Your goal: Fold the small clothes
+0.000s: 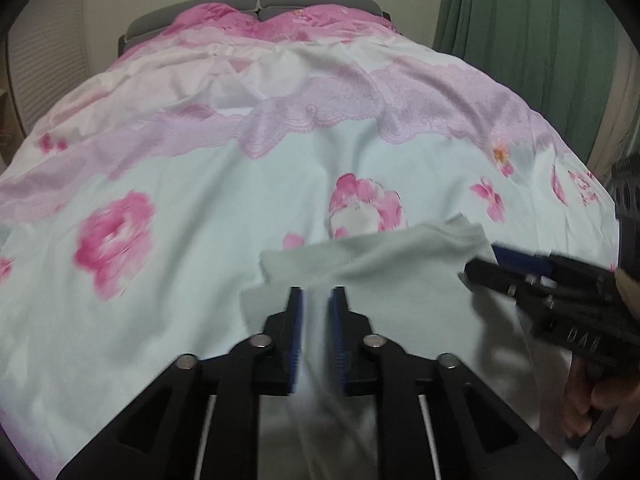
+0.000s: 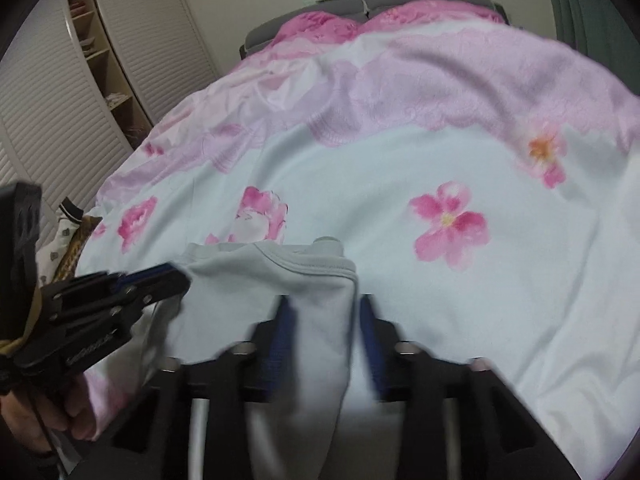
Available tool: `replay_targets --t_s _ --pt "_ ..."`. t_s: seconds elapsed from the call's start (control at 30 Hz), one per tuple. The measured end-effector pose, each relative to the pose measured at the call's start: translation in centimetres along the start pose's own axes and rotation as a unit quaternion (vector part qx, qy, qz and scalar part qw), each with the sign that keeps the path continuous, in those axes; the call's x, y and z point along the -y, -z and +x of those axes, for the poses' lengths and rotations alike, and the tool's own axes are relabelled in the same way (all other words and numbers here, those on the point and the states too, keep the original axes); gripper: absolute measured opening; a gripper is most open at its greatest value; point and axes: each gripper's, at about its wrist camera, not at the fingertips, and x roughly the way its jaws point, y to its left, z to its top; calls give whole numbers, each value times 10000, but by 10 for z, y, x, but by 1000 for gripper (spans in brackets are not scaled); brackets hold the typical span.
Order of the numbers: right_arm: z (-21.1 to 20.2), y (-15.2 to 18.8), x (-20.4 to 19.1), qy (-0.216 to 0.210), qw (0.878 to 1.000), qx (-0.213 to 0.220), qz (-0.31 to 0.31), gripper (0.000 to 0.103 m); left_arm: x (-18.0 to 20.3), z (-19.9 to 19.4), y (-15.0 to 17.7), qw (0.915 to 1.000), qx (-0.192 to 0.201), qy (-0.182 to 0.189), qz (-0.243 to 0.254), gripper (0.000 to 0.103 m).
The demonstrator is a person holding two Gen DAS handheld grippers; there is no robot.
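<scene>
A small pale grey-white garment (image 1: 372, 256) lies at the near edge of a bed, its ribbed hem toward the far side; it also shows in the right wrist view (image 2: 280, 276). My left gripper (image 1: 318, 300) has a narrow gap between its blue pads, and cloth runs down through that gap. My right gripper (image 2: 326, 312) stands wider, with a fold of the garment hanging between its pads. Each gripper shows in the other's view, the right one (image 1: 480, 264) at the garment's right end and the left one (image 2: 176, 276) at its left end.
The bed is covered by a white and pink floral duvet (image 1: 240, 184) with pink pillows (image 1: 280, 20) at the headboard. Green curtains (image 1: 532, 40) hang at the right. A louvred wardrobe (image 2: 52, 112) and a pile of patterned clothes (image 2: 68, 244) are on the left.
</scene>
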Motion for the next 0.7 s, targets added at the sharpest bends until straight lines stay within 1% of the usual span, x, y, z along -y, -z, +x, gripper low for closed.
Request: replay_targets --t_s 0.03,0.1,0.2,0.3,0.37,0.43,0.47,0.53,0.57,0.6,0.7 --pt "-7 1 -1 3 10000 46 -33 47 0 -8 5 10000 31 -25 -25 34" --pt "-22 5 -3 -34 9999 103 -80 47 4 -27 20 9999 86 -36 -118 39" --pt "-45 18 -7 -99 9997 193 -74 47 14 -47 39 9996 105 95 -232 40" --pt "-64 36 -9 -173 9996 220 -21 47 33 -60 58 9995 73 248 -203 40" --pt "-71 45 -12 -202 9996 189 -21 47 42 -60 68 9995 2 247 -171 40" --pt "-75 55 -16 -177 9997 123 -84 47 44 -52 77 9995 -147 156 -237 39" --pt "-75 59 -18 -166 9998 91 -115 47 43 -47 80 9992 -220 95 -316 37" --pt "-75 66 -19 -154 9998 20 -153 47 38 -39 85 9986 -290 61 -433 24" --pt "-74 69 -19 -137 9998 -14 -155 47 37 -37 86 9985 -297 72 -459 21" --pt "-73 71 -18 -115 9998 -40 -133 47 36 -36 86 9984 -276 85 -479 15" --pt "-73 75 -12 -89 9999 -67 11 47 35 -38 78 9990 -158 -72 -402 13"
